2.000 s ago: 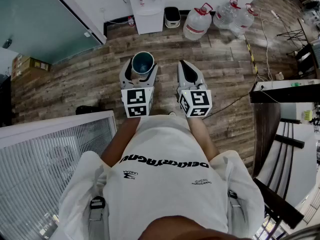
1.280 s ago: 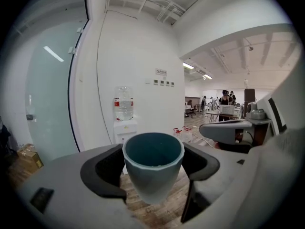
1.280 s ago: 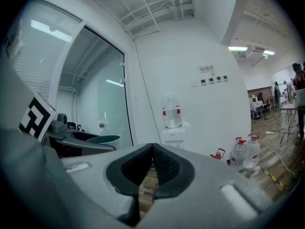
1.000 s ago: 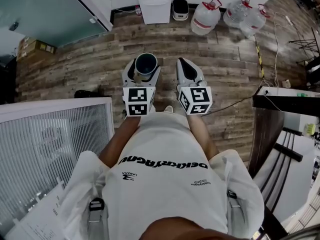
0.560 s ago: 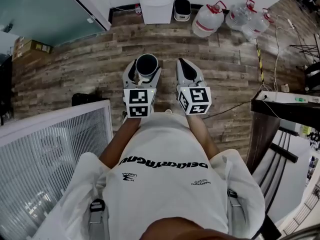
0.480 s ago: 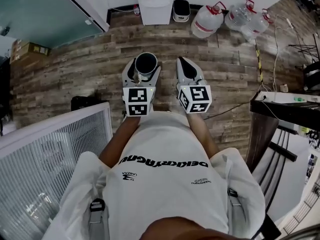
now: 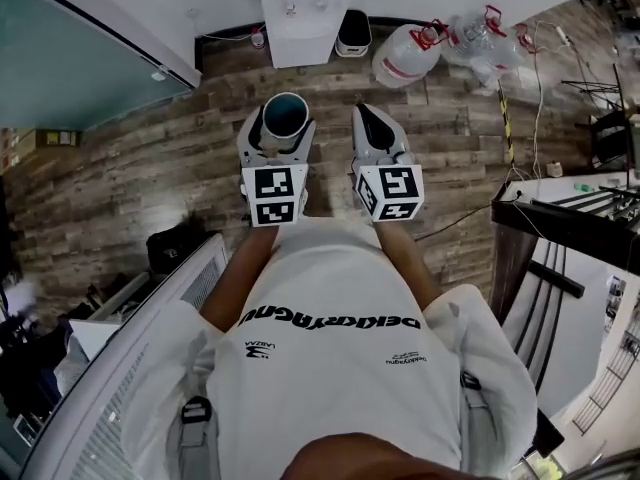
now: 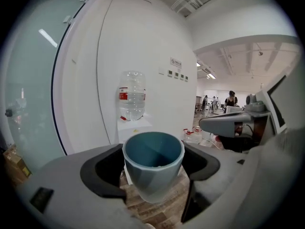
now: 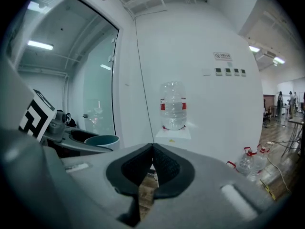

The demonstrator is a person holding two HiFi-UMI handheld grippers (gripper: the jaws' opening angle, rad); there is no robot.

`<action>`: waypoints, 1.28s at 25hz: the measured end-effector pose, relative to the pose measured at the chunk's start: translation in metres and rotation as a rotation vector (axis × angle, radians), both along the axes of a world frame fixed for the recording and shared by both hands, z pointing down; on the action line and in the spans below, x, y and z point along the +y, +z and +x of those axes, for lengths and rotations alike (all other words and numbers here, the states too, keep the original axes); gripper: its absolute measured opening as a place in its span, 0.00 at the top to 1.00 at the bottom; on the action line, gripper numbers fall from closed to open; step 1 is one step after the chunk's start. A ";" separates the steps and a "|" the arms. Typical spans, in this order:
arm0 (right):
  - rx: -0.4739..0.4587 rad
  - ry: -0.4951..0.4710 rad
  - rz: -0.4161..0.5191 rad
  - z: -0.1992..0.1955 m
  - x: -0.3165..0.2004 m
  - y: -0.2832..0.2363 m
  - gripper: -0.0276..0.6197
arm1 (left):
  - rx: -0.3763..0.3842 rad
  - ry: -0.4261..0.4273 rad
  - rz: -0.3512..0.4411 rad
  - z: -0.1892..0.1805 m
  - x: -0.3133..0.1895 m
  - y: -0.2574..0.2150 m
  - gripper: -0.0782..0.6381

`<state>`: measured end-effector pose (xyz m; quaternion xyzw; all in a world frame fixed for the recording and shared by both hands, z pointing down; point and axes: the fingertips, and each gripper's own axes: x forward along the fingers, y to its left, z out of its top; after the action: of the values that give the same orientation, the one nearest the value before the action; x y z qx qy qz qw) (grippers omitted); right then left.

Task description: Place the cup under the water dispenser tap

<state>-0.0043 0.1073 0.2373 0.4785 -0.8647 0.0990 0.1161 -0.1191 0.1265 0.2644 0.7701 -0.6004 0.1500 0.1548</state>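
A blue-grey cup (image 7: 285, 120) (image 8: 153, 163) stands upright and empty between the jaws of my left gripper (image 7: 277, 128) (image 8: 152, 168), which is shut on it. The cup (image 9: 102, 140) also shows at the left of the right gripper view. My right gripper (image 7: 372, 128) (image 9: 152, 163) is shut, pads touching, with nothing in it. The white water dispenser (image 7: 300, 13) stands against the far wall straight ahead, a clear bottle with a red label on its top (image 8: 132, 99) (image 9: 173, 106). Both grippers are held side by side, some way short of the dispenser.
A small black-and-white bin (image 7: 350, 34) stands right of the dispenser, then several large water bottles (image 7: 405, 53) on the wooden floor. A glass partition (image 7: 80, 63) runs along the left. A white slatted panel (image 7: 120, 368) is near left, a dark table (image 7: 570, 228) at the right.
The dispenser has come nearer and more centred ahead. The grippers keep their pose, cup still held. The slatted panel has swung lower and to the left in the head view.
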 end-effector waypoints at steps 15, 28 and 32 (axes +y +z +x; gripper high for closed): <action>-0.039 0.094 -0.109 -0.066 -0.138 0.024 0.96 | -0.021 0.126 -0.055 -0.055 -0.146 0.028 0.39; -0.047 0.115 -0.143 -0.033 -0.201 0.073 0.96 | -0.038 0.118 -0.096 -0.031 -0.209 0.085 0.39; -0.061 0.106 -0.159 -0.014 -0.232 0.098 0.96 | -0.052 0.114 -0.096 -0.007 -0.241 0.102 0.39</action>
<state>-0.0183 -0.1250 0.3353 0.5097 -0.8307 0.1879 0.1219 -0.1264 -0.1147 0.3663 0.7907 -0.5514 0.2072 0.1670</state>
